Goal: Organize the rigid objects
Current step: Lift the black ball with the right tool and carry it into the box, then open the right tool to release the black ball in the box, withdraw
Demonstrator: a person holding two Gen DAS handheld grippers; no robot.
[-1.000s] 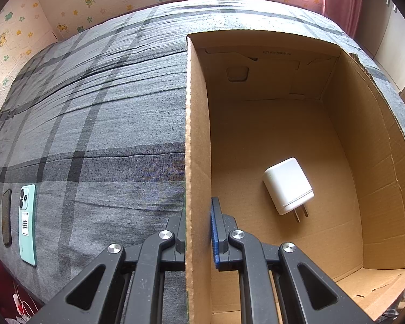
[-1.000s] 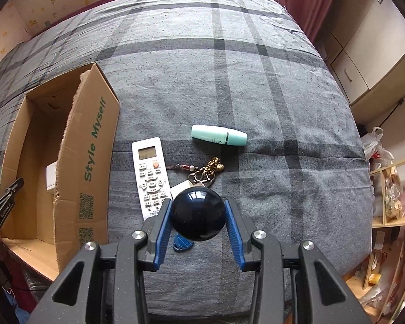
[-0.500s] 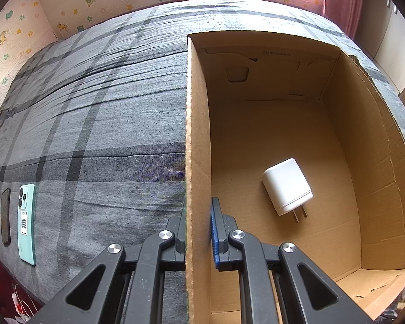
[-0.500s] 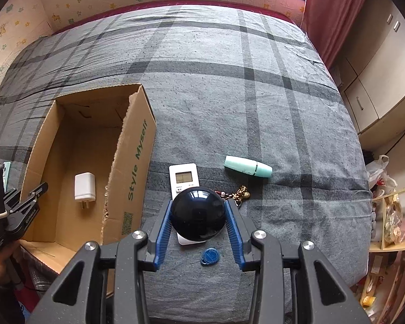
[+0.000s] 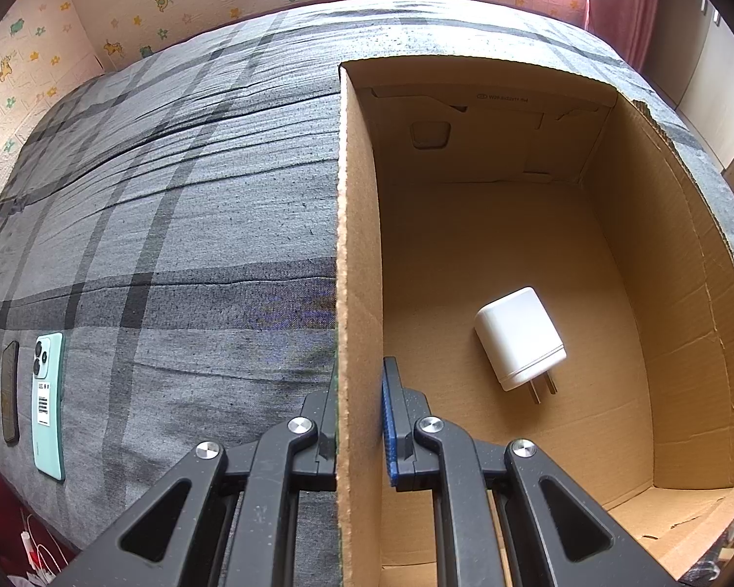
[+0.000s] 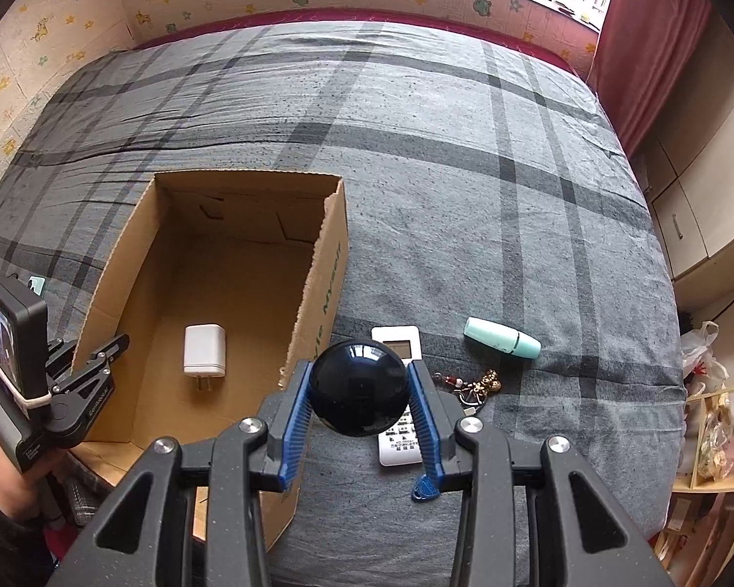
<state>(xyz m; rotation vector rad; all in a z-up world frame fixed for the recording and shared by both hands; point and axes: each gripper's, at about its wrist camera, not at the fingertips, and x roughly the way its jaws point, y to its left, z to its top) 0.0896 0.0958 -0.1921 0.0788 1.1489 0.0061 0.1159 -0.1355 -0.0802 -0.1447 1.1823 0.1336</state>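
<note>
My right gripper [image 6: 362, 391] is shut on a glossy dark blue ball [image 6: 361, 394], held above the bed just right of the cardboard box [image 6: 328, 264]. The left gripper [image 5: 359, 416] is shut on the box's left wall [image 5: 357, 244], one finger on each side; in the right wrist view it shows as the left gripper [image 6: 110, 352] at the box's near-left corner. A white charger plug [image 5: 518, 337] lies on the box floor, also seen as the charger [image 6: 204, 349]. On the bed lie a white remote [image 6: 399, 435], partly hidden by the ball, a mint green tube [image 6: 501, 345], a keychain [image 6: 474, 386] and a blue tag [image 6: 423, 486].
The bed has a grey plaid cover [image 6: 416, 146]. A mint green phone [image 5: 48, 391] and a dark phone [image 5: 10, 396] lie near the bed's left edge. Cupboards [image 6: 699, 195] and a cluttered shelf [image 6: 709, 420] stand to the right of the bed.
My right gripper has carried the ball left and up, so the box now fills more of its view and the remote sits under the ball. The left gripper has held still on the box wall.
</note>
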